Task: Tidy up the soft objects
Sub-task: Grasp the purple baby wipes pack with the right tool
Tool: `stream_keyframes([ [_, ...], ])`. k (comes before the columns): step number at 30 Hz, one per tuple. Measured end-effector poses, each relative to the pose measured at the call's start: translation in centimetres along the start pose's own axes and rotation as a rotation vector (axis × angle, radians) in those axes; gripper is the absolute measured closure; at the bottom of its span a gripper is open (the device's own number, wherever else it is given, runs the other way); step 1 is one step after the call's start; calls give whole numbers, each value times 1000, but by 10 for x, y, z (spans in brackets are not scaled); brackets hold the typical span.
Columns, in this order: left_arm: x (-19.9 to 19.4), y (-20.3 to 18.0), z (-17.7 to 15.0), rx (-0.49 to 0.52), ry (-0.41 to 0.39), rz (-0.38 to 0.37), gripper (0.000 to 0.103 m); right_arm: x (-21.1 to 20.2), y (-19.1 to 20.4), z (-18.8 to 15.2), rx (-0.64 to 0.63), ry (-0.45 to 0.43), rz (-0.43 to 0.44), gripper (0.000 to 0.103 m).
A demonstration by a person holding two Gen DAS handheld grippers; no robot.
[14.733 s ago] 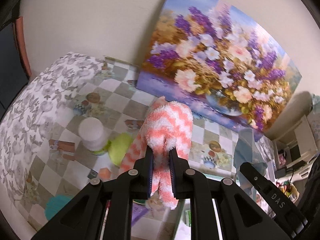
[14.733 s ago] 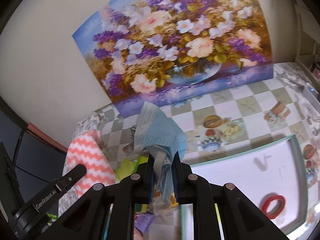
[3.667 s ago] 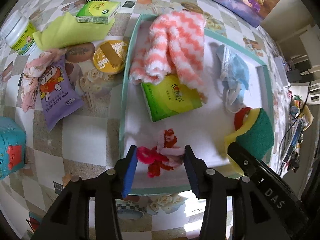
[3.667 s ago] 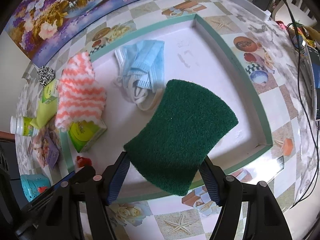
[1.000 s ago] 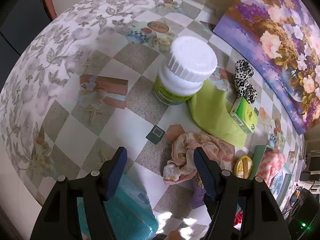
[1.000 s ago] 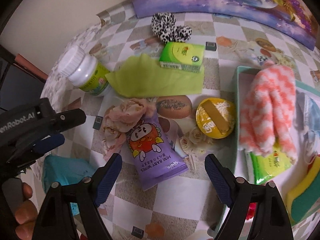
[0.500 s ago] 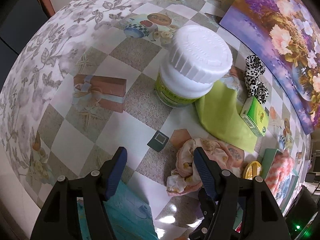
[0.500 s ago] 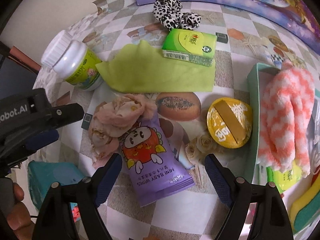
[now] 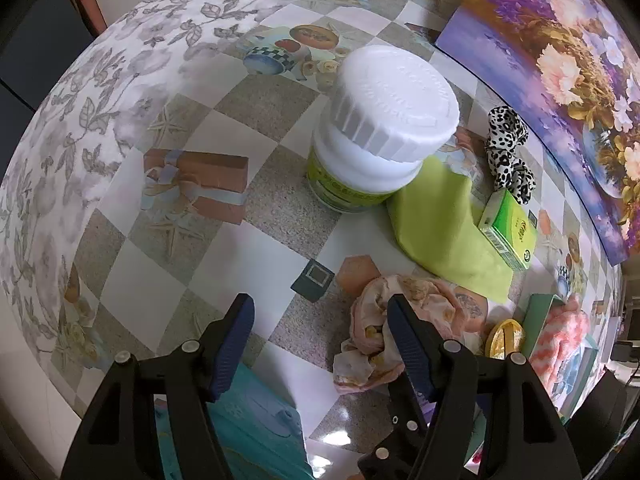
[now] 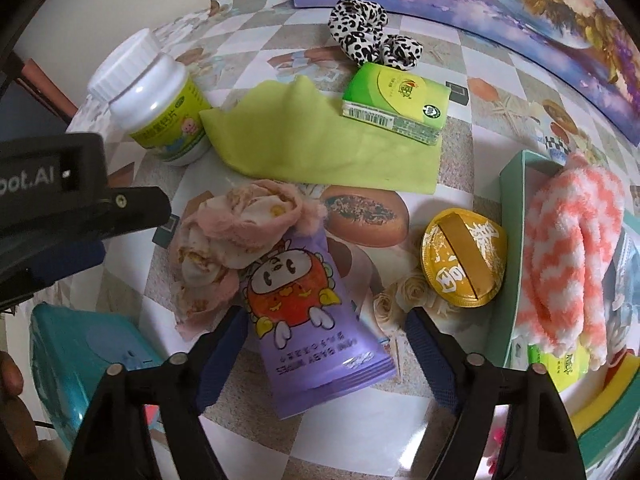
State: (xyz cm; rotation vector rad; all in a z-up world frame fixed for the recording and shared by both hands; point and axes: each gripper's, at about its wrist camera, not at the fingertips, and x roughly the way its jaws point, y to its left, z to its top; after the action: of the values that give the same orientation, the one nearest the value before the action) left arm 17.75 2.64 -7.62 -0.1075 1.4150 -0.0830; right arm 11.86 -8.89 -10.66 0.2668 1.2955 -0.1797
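My right gripper (image 10: 326,344) points down over the purple baby wipes pack (image 10: 316,320). Its jaws are closing with the pack between them, and the pads do not press on it. A crumpled pink cloth (image 10: 240,224) lies against the pack's top edge. My left gripper (image 9: 320,340) stands open over bare tablecloth, its right finger beside the pink cloth (image 9: 424,300). A lime green cloth (image 10: 320,148), a leopard scrunchie (image 10: 368,36) and a green tissue pack (image 10: 396,104) lie further back. The pink-and-white towel (image 10: 568,248) lies in the teal tray (image 10: 510,240).
A white-capped bottle (image 9: 380,132) stands just beyond the left gripper. A teal box (image 10: 80,352) sits at the near left, where part of a hand shows. A round yellow puff (image 10: 464,256) lies beside the tray. A flower painting (image 9: 580,80) leans on the wall.
My right gripper has come down closer over the wipes pack and its jaws have narrowed. The left gripper has hardly shifted.
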Motion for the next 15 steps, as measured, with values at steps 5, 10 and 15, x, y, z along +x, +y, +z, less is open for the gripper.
stream_keyframes([
  [5,-3,-5,-2,3,12,-33,33,-2,-3,-3,14,-10,13,35],
  [10,-2,-14,-5,27,18,-39,33,-3,-11,-7,26,-14,29,42],
  [15,1,-26,-7,70,27,-39,33,-4,-28,-5,59,-11,39,47],
])
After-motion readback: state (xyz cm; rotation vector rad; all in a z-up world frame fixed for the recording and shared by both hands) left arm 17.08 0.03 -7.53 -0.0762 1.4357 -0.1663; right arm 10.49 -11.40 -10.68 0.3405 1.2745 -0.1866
